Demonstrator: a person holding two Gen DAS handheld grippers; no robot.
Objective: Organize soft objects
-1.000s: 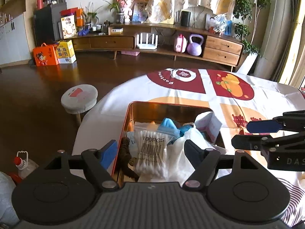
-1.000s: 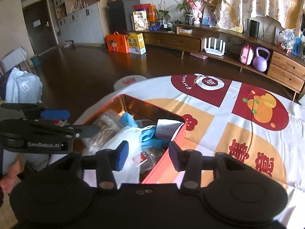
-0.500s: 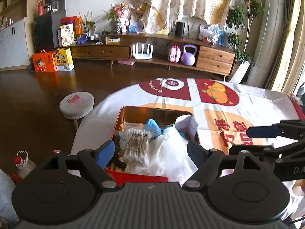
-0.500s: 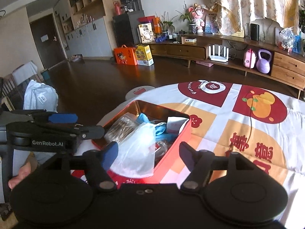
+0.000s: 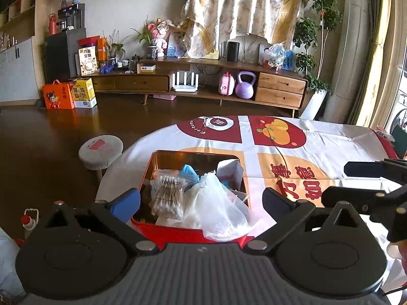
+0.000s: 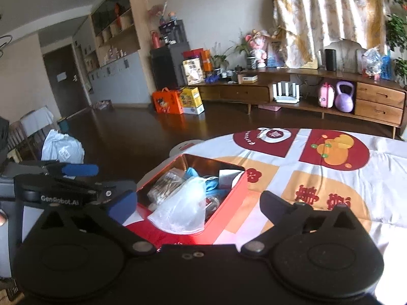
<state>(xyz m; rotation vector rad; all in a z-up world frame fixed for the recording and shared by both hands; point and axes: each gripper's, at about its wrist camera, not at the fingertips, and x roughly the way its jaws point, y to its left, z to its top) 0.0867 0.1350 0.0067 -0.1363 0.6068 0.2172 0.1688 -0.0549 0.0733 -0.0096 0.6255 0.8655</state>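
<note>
A red tin box (image 5: 178,231) (image 6: 229,203) with a gold inside stands near the table's edge. It holds a cotton-swab pack (image 5: 168,193), a clear plastic bag (image 5: 218,211) (image 6: 183,208) draped over its near rim, blue soft items (image 5: 189,172) (image 6: 212,185) and a small white carton (image 5: 229,169). My left gripper (image 5: 201,200) is open and empty, just in front of and above the box. My right gripper (image 6: 198,200) is open and empty, to the box's right. Each shows in the other's view, the right (image 5: 366,185) and the left (image 6: 73,180).
The table carries a white cloth (image 5: 330,137) with red and orange prints. A round stool (image 5: 100,150) stands on the dark floor to the left. A long wooden sideboard (image 5: 203,81) with a kettlebell and boxes lines the far wall.
Both grippers have pulled back and up from the box, which looks smaller now. Both sets of jaws have opened wider. The items in the box have not moved.
</note>
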